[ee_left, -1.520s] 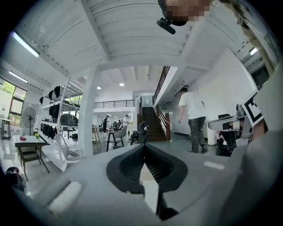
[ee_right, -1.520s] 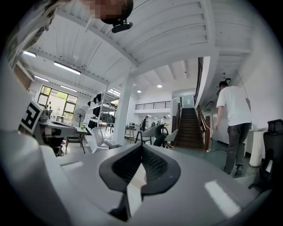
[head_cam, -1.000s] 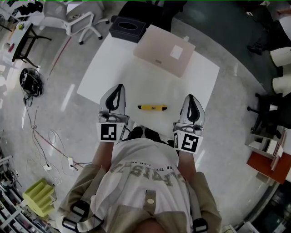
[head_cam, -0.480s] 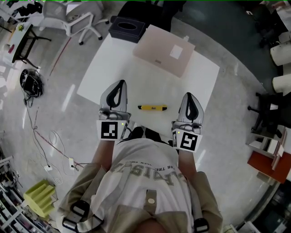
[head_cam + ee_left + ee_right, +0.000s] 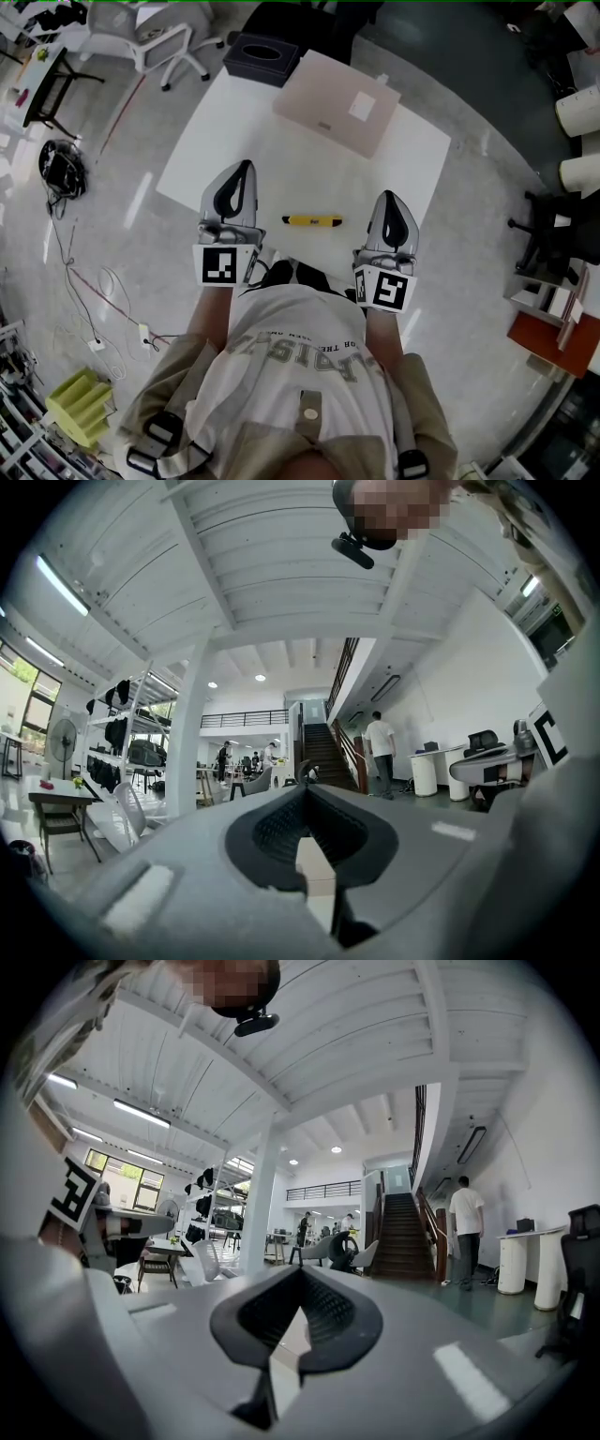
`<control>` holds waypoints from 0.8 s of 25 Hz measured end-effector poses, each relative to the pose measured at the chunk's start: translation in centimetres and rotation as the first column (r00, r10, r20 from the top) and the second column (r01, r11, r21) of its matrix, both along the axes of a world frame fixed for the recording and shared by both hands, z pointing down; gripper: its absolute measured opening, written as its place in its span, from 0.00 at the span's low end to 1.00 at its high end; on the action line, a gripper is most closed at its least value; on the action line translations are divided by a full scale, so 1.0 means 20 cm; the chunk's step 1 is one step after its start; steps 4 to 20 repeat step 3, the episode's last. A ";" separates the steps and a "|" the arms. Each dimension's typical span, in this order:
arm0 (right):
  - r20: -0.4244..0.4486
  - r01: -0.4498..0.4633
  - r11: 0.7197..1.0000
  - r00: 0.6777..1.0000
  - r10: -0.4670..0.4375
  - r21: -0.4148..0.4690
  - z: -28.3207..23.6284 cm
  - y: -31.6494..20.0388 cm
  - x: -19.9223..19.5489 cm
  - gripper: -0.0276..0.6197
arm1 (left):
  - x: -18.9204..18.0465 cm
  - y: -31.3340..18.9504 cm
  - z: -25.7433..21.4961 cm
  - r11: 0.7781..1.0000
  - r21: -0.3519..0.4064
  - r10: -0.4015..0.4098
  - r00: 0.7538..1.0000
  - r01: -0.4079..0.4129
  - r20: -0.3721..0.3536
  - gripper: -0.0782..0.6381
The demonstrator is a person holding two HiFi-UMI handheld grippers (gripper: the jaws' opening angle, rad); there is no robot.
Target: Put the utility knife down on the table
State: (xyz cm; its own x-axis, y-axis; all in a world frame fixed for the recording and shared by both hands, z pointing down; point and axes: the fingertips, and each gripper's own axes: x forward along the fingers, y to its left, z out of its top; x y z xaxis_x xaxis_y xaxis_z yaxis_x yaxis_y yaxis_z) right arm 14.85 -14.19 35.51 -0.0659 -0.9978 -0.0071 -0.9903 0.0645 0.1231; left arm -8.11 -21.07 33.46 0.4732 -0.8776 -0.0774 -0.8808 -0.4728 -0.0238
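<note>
The yellow utility knife point(image 5: 312, 221) lies flat on the white table point(image 5: 225, 141), near its front edge and crosswise to me. It sits between my two grippers, and neither touches it. My left gripper point(image 5: 242, 167) is to the knife's left, shut with nothing in it. To the right of the knife, my right gripper point(image 5: 392, 197) is shut and empty too. In the left gripper view, the left gripper point(image 5: 307, 789) has its jaws together and looks out level over the room. The right gripper view shows the right gripper point(image 5: 300, 1271) closed the same way. The knife is in neither gripper view.
A flat pink box point(image 5: 337, 103) lies at the far side of the table, and a black tissue box point(image 5: 262, 58) stands at the far left corner. A white office chair point(image 5: 169, 37) and cables point(image 5: 61, 169) are on the floor to the left.
My left gripper has drifted slightly to the left. The knife and the right gripper stay where they were.
</note>
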 end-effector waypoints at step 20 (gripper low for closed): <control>0.007 0.000 1.000 1.000 0.000 0.002 0.01 0.01 0.00 0.04 | -0.01 0.01 0.02 1.000 -0.001 -0.005 1.000 0.005 0.002 0.13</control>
